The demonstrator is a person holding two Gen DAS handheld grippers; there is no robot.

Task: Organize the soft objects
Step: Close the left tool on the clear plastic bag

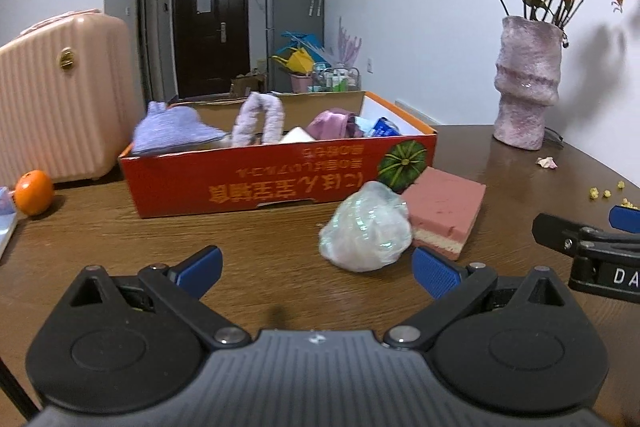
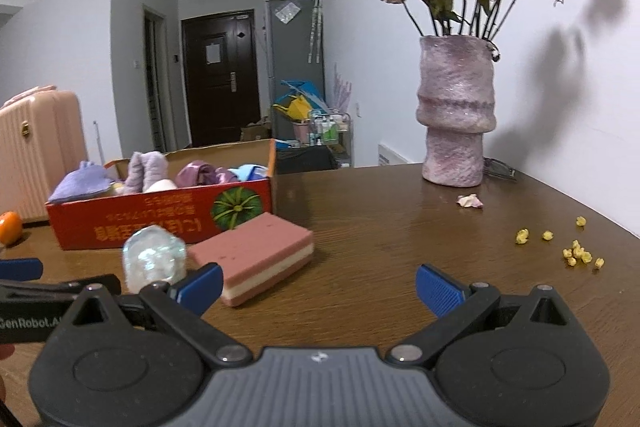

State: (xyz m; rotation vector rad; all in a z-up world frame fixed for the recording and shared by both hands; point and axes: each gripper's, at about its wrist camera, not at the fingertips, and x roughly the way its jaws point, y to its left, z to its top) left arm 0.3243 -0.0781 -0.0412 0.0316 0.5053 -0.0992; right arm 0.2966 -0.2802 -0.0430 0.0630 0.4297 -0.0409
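Beside one box (image 1: 256, 183): one sponge (image 1: 444, 211), one bag (image 1: 366, 229).

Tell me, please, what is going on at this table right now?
A person is sorting soft items into a red cardboard box with handheld tongs. Both the left tongs and the right tongs are open and empty. A crinkly plastic bundle and a pink sponge lie on the table outside the box.

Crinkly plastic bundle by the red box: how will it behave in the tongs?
The plastic bundle looks crumpled and puffy, so it probably squashes and weighs little. Its glossy film may slip between the pads. It sits lumpy beside the pink sponge, so rolling seems unlikely.
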